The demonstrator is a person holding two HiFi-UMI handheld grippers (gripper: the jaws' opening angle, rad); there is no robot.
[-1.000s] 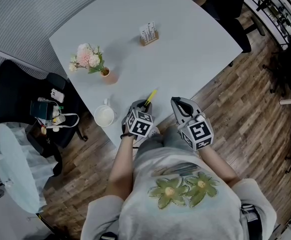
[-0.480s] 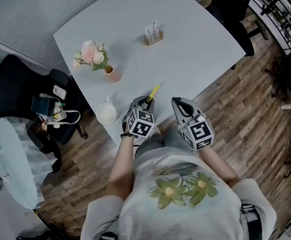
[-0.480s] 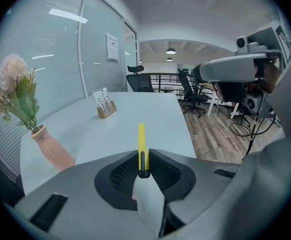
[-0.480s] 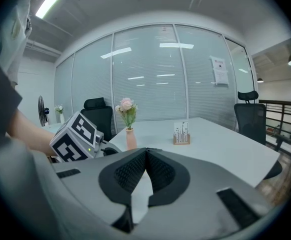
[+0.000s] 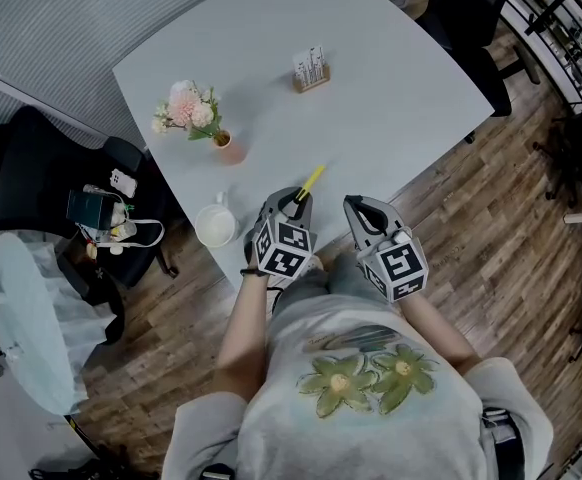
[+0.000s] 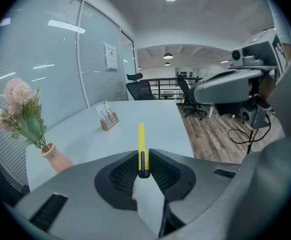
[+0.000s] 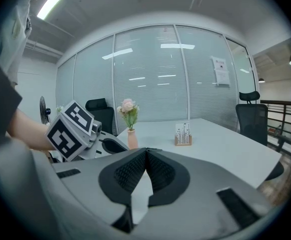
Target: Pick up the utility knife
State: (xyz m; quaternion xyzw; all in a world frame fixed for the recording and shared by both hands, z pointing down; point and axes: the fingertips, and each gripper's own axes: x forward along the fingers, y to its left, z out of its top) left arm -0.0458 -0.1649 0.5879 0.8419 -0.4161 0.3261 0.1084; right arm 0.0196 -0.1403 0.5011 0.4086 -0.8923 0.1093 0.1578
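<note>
The yellow utility knife (image 5: 308, 182) is clamped between the pads of my left gripper (image 5: 296, 206), lifted off the white table (image 5: 391, 88) near its front edge. In the left gripper view the knife (image 6: 141, 143) sticks out forward from the closed jaws of that gripper (image 6: 143, 171), its black end pinched between the pads. My right gripper (image 5: 356, 211) hovers just right of the left one at the table's edge, jaws pressed together with nothing in them. The right gripper view shows its tips (image 7: 146, 151) meeting, and the left gripper's marker cube (image 7: 71, 126) beside it.
On the table stand a vase of pink flowers (image 5: 196, 116), a white mug (image 5: 214, 226) and a small wooden card holder (image 5: 310, 71). Black office chairs (image 5: 476, 28) stand around the table; one at the left (image 5: 41, 183) carries clutter. A wooden floor lies below.
My left gripper has risen with the knife in it; the knife now stands clear above the table. The right gripper has stayed where it was.
</note>
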